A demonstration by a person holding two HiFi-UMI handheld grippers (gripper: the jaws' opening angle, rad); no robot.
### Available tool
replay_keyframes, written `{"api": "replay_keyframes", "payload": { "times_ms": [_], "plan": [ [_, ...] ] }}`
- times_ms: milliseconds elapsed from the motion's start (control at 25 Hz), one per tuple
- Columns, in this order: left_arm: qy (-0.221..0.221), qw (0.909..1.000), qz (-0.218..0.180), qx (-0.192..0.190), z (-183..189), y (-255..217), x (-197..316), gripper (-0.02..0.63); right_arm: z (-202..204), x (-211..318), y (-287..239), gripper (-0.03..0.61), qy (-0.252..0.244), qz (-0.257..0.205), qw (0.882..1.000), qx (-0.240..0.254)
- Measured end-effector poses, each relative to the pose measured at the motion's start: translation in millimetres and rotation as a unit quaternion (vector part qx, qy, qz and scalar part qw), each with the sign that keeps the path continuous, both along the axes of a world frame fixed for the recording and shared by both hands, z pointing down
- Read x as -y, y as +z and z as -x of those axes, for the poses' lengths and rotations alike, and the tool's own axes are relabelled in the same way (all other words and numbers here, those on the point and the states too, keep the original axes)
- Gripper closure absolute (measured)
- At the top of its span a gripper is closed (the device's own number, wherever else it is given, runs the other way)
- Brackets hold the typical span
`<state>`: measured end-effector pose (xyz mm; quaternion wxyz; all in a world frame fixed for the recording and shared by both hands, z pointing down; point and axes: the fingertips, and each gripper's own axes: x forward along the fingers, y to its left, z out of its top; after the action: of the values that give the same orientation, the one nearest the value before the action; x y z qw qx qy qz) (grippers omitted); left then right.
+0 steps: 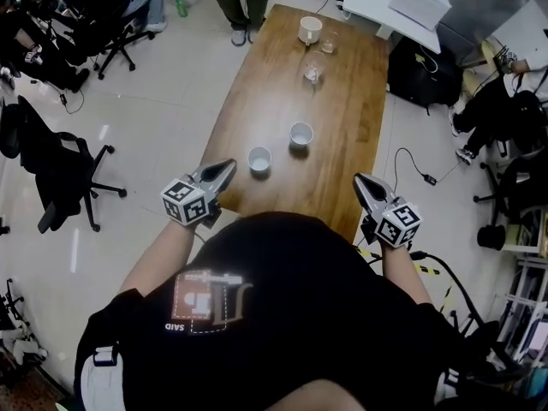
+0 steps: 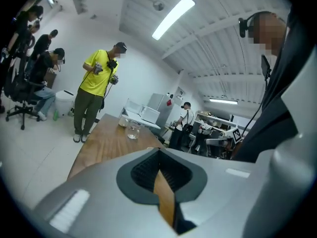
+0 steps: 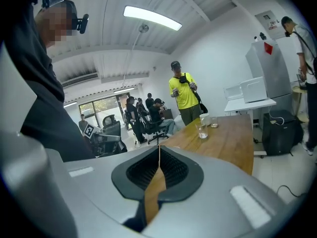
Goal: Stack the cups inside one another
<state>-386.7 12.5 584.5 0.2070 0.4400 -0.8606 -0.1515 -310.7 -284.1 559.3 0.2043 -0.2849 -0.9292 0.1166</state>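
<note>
1. nothing stacked yet: left gripper (image 1: 225, 169) and right gripper (image 1: 365, 183) both closed, empty, at the bench's (image 1: 351, 144) near end.
2. near white cup (image 1: 259, 159) and second white cup (image 1: 300, 134) stand apart.
3. next, likely: open one gripper, reach for the near white cup.

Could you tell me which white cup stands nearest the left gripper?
The white cup just beyond the left gripper; the second white cup and the mug stand farther up the table.

Left tool (image 1: 229, 164) and right tool (image 1: 360, 179), jaws together, both empty
</note>
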Motion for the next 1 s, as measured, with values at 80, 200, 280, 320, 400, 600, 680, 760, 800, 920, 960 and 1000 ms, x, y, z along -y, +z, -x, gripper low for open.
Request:
{"api": "replay_keyframes", "payload": {
  "times_ms": [80, 200, 280, 320, 400, 600, 680, 760, 800, 920, 960, 1000],
  "plan": [
    [0.011, 0.9999, 0.003, 0.01, -0.5, -3.7, 2.5, 0.611, 0.5, -4.4, -0.6, 0.557, -0.006, -0.002, 1.0, -0.001],
    [0.024, 0.9993, 0.01, 0.027, 1.8, -12.5, 3.2, 0.611, 0.6, -5.1, -1.3, 0.557, -0.005, -0.003, 1.0, 0.0],
    [0.027, 0.999, 0.009, 0.035, 4.9, -18.8, 2.9, 0.611, -0.3, -3.9, -1.2, 0.557, 0.001, -0.002, 1.0, 0.003],
    [0.03, 0.9987, 0.011, 0.041, 6.5, -22.2, 3.9, 0.611, -1.3, -2.9, -0.9, 0.557, 0.004, -0.001, 1.0, 0.004],
    [0.048, 0.9965, 0.03, 0.062, 10.3, -29.2, 11.0, 0.611, -4.7, -0.8, -1.2, 0.557, 0.009, -0.002, 1.0, 0.002],
    [0.188, 0.9567, 0.167, 0.146, 29.3, -39.8, 73.7, 0.609, -19.5, 16.9, -2.3, 0.557, 0.034, 0.001, 0.999, -0.001],
    [0.259, 0.9187, 0.241, 0.176, 35.0, -28.7, 107.2, 0.575, -30.1, 27.0, 0.6, 0.557, 0.051, 0.003, 0.999, -0.005],
    [0.318, 0.8715, 0.308, 0.212, 38.5, -12.4, 138.1, 0.559, -43.9, 36.2, 5.6, 0.557, 0.069, 0.005, 0.998, -0.011],
    [0.342, 0.8505, 0.331, 0.224, 39.8, -4.2, 152.7, 0.557, -51.1, 41.1, 8.1, 0.557, 0.078, 0.005, 0.997, -0.015],
    [0.408, 0.7931, 0.384, 0.238, 40.7, 23.0, 189.3, 0.538, -72.3, 57.8, 13.9, 0.557, 0.107, 0.007, 0.994, -0.025],
    [0.431, 0.7705, 0.404, 0.239, 39.7, 35.9, 196.6, 0.534, -80.0, 64.3, 16.1, 0.558, 0.119, 0.007, 0.992, -0.028],
    [0.453, 0.7467, 0.427, 0.236, 38.4, 51.2, 200.7, 0.522, -87.9, 70.8, 18.2, 0.557, 0.132, 0.009, 0.991, -0.03]
  ]
}}
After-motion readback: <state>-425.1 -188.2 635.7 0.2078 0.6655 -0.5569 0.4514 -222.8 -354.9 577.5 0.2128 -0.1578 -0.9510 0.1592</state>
